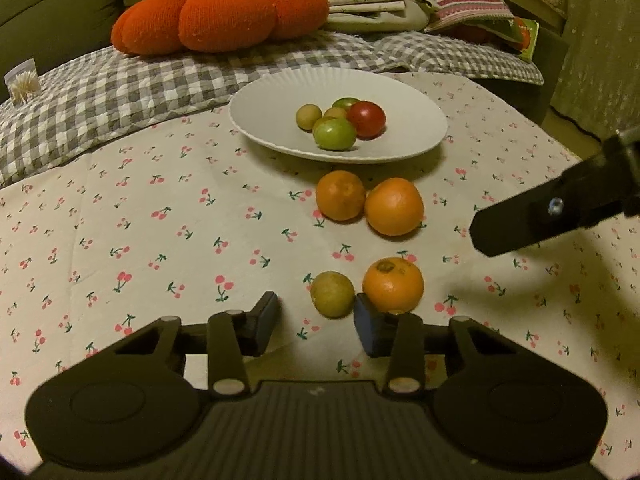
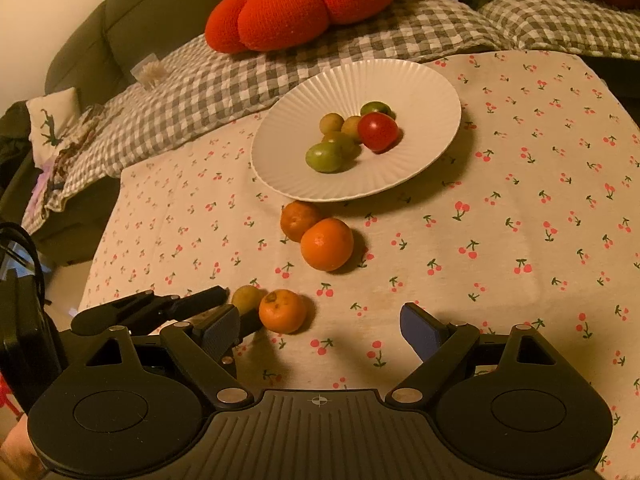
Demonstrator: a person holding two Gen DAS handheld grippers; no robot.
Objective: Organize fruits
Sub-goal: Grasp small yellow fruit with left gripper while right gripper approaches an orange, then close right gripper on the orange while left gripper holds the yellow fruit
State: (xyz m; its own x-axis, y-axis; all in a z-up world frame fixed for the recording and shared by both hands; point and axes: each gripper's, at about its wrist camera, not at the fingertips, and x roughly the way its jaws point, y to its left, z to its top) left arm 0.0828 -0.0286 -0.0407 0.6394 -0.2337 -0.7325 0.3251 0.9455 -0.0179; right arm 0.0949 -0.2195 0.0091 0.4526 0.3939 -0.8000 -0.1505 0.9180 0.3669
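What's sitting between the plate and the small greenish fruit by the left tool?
Two oranges, touching each other, lie on the cloth between the plate and the small greenish fruit; both wrist views show this.

A white ribbed plate (image 1: 280, 92) carries green, yellowish and one red fruit (image 1: 366, 119). Three oranges (image 1: 393, 207) lie on a cream cloth (image 1: 160, 240) printed with pink cherries. Upper left, an orange-red knitted cushion (image 1: 220, 16) rests on grey-and-white gingham (image 1: 100, 96).
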